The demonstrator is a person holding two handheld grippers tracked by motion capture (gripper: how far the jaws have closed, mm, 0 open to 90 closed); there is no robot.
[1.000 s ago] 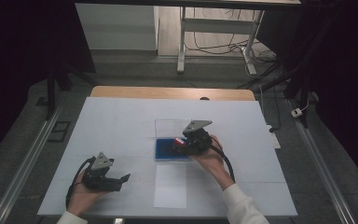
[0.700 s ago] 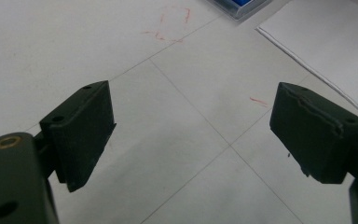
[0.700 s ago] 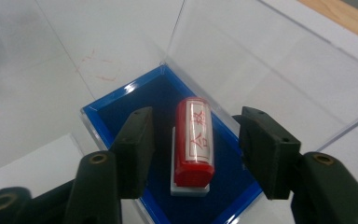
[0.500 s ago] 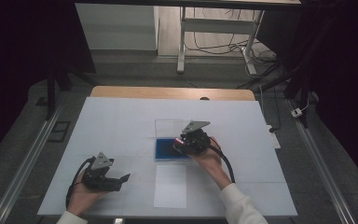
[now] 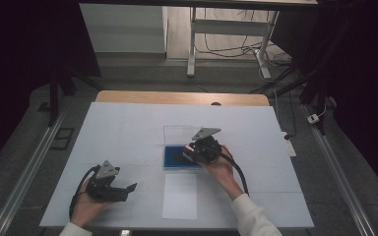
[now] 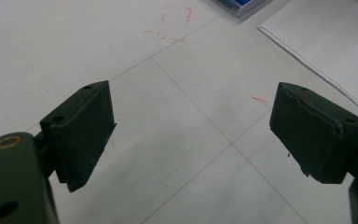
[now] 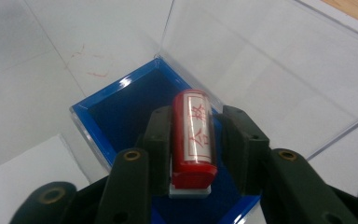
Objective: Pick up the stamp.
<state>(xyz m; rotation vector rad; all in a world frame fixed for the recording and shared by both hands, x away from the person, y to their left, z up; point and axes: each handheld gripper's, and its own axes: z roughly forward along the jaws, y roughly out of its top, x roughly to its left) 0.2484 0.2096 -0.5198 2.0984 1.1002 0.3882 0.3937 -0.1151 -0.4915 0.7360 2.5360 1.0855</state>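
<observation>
Stamp's clamped in the right gripper (image 7: 193, 154), right over the blue tray (image 7: 121, 112).
The red stamp (image 7: 193, 135) sits squeezed between both jaws above the tray near the table's (image 5: 128, 128) middle, clear lid (image 7: 261, 56) standing open behind it. Left gripper (image 6: 191, 135) hangs near the front-left corner, jaws wide apart, nothing in them. White sheet (image 5: 179, 194) lies by the front edge.

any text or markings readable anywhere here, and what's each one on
"合格": red characters in a red frame on the white label of the red stamp, held between the jaws of the right gripper over the blue ink pad box.
Faint red pen marks on the white table cover: rough outlines, not readable as text.
High view: nothing large enough to read.
</observation>
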